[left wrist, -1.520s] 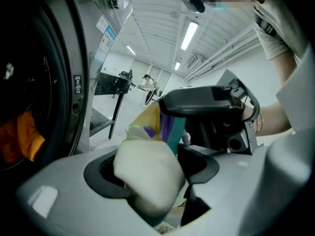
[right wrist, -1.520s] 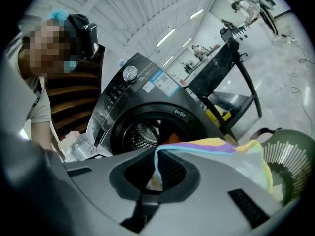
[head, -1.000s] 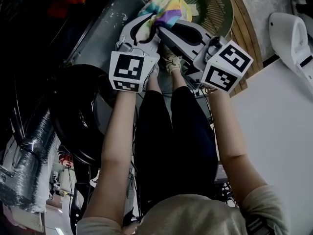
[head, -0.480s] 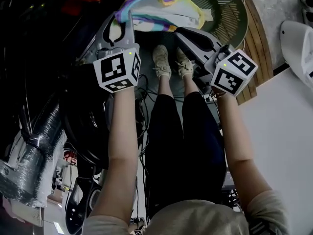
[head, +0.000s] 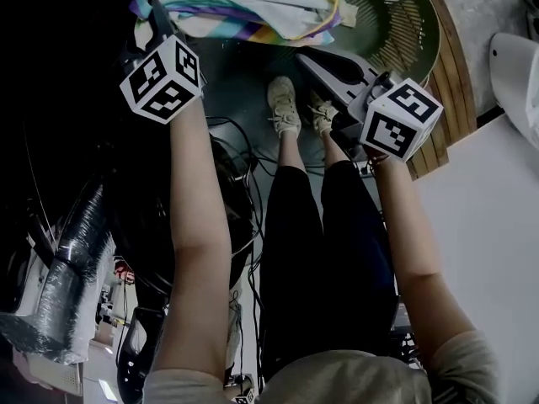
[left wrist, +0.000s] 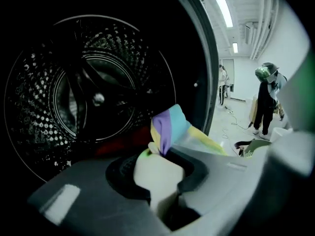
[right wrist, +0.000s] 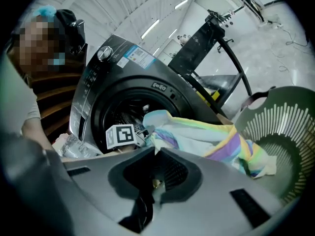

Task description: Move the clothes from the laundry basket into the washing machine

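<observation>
- Left hand-held gripper (left wrist: 158, 151) was clamped on a corner of the rainbow-striped cloth (left wrist: 170, 127), held at the mouth of the washing machine drum (left wrist: 44, 122).
- Right hand-held gripper (right wrist: 155, 150) was closed; nothing was seen between its jaws.
- From the head view, the cloth was seen stretched along the top of the frame, towards the green laundry basket (head: 396, 23) at upper right.
</observation>
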Demonstrator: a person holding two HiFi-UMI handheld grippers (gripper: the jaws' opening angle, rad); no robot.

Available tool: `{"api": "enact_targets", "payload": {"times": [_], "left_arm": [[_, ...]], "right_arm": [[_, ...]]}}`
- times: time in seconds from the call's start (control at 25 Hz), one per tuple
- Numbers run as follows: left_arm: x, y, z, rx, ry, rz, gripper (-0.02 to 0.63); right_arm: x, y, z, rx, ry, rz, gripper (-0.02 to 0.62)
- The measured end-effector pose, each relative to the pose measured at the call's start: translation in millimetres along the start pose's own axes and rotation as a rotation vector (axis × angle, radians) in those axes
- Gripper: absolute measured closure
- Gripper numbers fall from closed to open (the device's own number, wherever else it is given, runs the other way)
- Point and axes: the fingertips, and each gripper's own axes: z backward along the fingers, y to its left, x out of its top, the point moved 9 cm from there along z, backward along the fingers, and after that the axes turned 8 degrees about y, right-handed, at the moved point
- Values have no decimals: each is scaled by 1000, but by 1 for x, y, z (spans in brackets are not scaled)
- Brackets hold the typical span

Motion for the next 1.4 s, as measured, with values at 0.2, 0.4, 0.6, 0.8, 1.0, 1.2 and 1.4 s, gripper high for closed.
{"api": "enact_targets", "payload": {"times": [0.2, 0.4, 0.6, 0.8, 1.0, 1.2, 1.4], "left_arm": [[-11, 8, -27, 113, -1, 32, 512], [3, 21, -39, 150, -36, 31, 512], [40, 45, -37, 266, -160, -5, 574], [46, 50, -50, 266, -144, 7, 572], [20, 50, -52, 233, -65, 134, 486], [9, 46, -19, 202, -97, 269, 304], [-37, -4, 14, 42, 82, 336, 253]], "right_arm": [[-7, -8, -7, -2, 13, 3, 578], [-13, -17, -9, 8, 10, -11, 578], [-20, -20, -11, 28, 19, -26, 578], [-26, -20, -13, 32, 30, -30, 578], [-23, -15, -13, 40, 28, -24, 578], [-20, -11, -11, 47, 17, -20, 578], [-24, -7, -10, 44, 52, -7, 578]]}}
